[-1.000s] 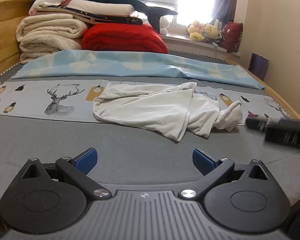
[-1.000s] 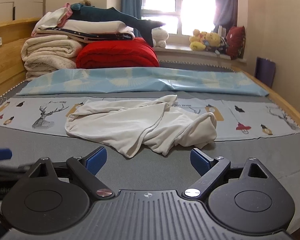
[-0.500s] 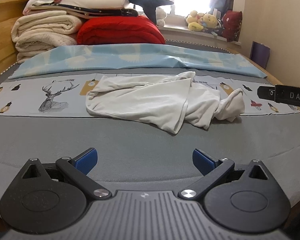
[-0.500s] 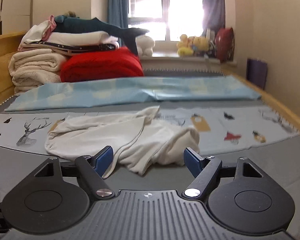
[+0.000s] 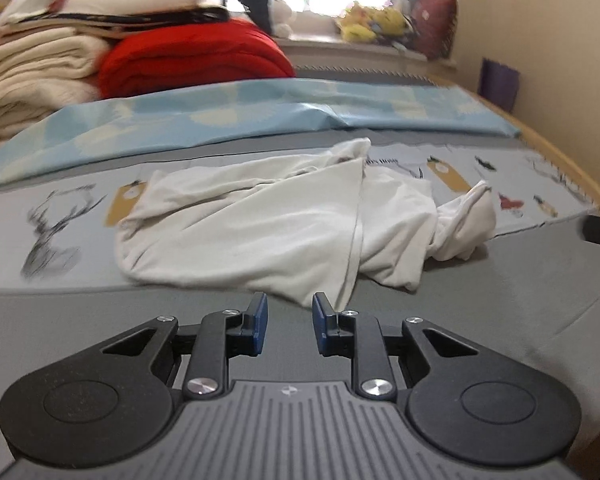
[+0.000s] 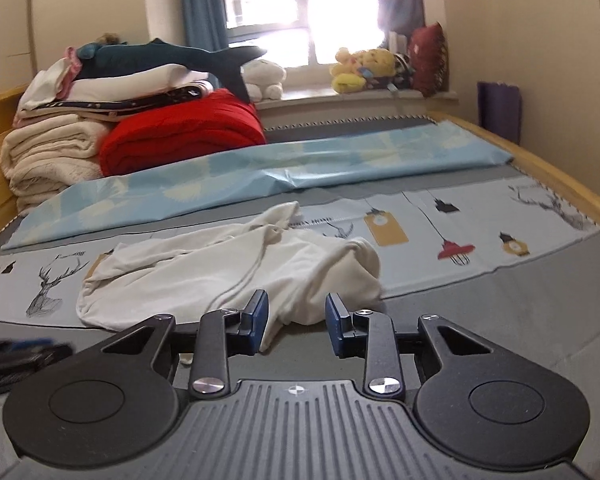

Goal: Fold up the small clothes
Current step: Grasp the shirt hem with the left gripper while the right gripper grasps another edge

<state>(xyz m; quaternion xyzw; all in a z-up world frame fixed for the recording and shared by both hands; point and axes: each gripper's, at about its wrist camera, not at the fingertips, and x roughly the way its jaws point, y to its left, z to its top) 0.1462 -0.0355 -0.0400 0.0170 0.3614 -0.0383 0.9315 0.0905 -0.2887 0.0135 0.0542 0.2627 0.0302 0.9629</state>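
Note:
A crumpled white garment (image 5: 260, 224) lies on the grey bed over a printed deer-pattern cloth (image 5: 52, 224). My left gripper (image 5: 290, 316) hovers just short of the garment's near pointed corner. Its jaws are closing, and only grey mattress shows between the blue pads (image 5: 259, 320). In the right wrist view the same garment (image 6: 204, 276) reaches down into the gap of my right gripper (image 6: 297, 318). Those jaws are closing too, with the cloth's near edge between pads that do not press on it. The left gripper's blurred tip (image 6: 16, 356) shows at the left edge.
At the head of the bed are stacked cream blankets (image 6: 48, 156), a red quilt (image 6: 180, 136) and a plush shark (image 6: 168, 58). A light blue sheet (image 6: 260, 172) crosses the bed behind the garment. A wooden bed rail (image 6: 560, 176) runs along the right, and soft toys (image 6: 364, 66) sit on the windowsill.
Both grippers have come in close to the white garment, which now fills more of each view. Both pairs of jaws have narrowed from wide apart to a small gap.

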